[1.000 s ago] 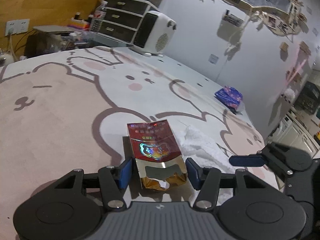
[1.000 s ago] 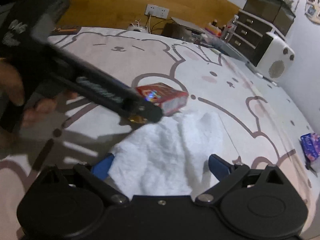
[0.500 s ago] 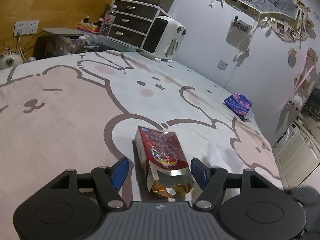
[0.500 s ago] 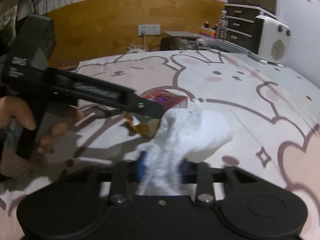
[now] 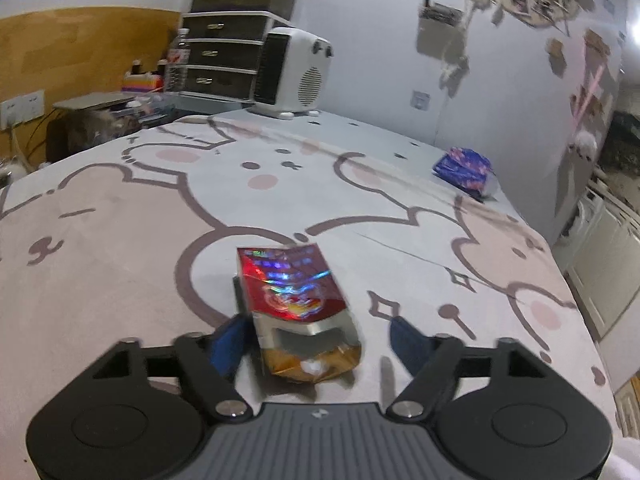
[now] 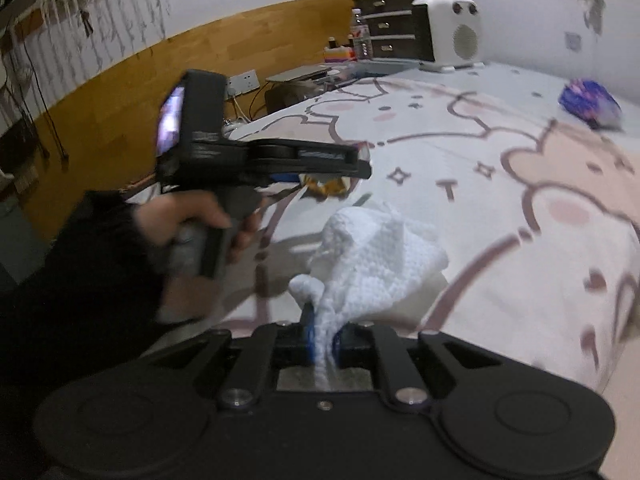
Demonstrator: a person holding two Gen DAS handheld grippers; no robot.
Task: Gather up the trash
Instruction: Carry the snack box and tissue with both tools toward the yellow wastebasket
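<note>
The right hand-held gripper (image 6: 322,344) is pinching a crumpled white tissue (image 6: 376,252), its jaws closing tight on the near tail of it while the rest is hanging forward over the bed (image 5: 120,240), which is covered in a cartoon bear print. That piece of trash is looking as good as collected, though no bin or bag is showing in either view, so where it is going cannot be told.

The left hand-held gripper (image 5: 316,344) is straddling a red foil snack packet (image 5: 296,304) lying on the bed with its torn, gold-lined mouth toward the camera. Its jaws are closing, the left blue pad (image 5: 228,344) sitting at the packet's edge and the right pad (image 5: 406,346) standing clear of it, so the packet is between them but not yet gripped. In the right wrist view a hand (image 6: 196,224) in a dark sleeve is holding this gripper's handle at the left.

Still waiting is a blue patterned wrapper (image 5: 464,170) far off on the right side of the bed, well apart from both grippers. So one piece is appearing taken, one is being taken and at least one is left.

Beyond the bed a white fan heater (image 5: 294,72), a dark drawer unit (image 5: 224,60) and a water bottle (image 5: 176,60) are standing against the wall; nothing is lying between the grippers and the remaining trash
</note>
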